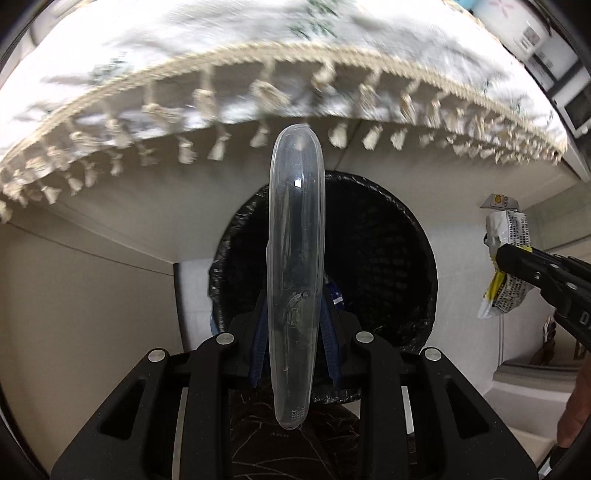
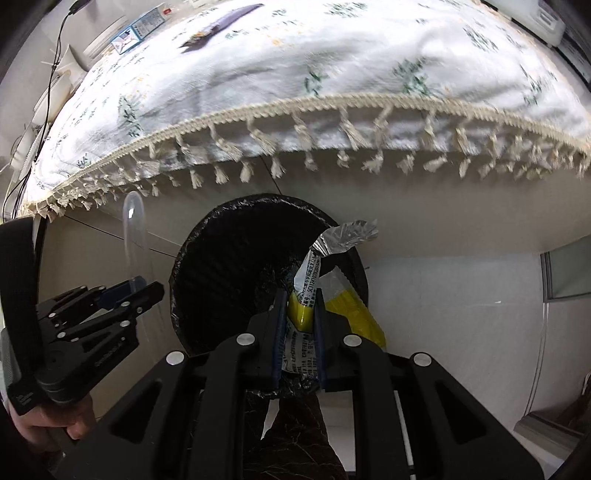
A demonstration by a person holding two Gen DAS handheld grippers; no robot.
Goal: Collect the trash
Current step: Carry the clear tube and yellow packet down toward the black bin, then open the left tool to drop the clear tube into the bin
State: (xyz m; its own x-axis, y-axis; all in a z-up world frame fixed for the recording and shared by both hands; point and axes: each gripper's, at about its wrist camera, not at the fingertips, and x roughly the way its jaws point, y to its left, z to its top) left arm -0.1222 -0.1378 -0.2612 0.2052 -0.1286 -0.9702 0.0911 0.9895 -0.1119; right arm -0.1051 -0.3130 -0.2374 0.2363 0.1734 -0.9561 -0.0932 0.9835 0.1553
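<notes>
My left gripper (image 1: 294, 314) is shut on a clear plastic lid (image 1: 295, 258), held on edge and upright above a bin lined with a black bag (image 1: 388, 258). My right gripper (image 2: 301, 299) is shut on a yellow and silver snack wrapper (image 2: 306, 280) over the same bin (image 2: 229, 266). The right gripper with the wrapper (image 1: 506, 266) shows at the right of the left wrist view. The left gripper (image 2: 144, 291) and the lid (image 2: 133, 229) show at the left of the right wrist view.
A table with a white flowered cloth and tassel fringe (image 2: 295, 85) overhangs the bin. A purple packet (image 2: 225, 22) and a small box (image 2: 142, 27) lie on its far side. A white cabinet wall (image 2: 443, 295) stands behind the bin.
</notes>
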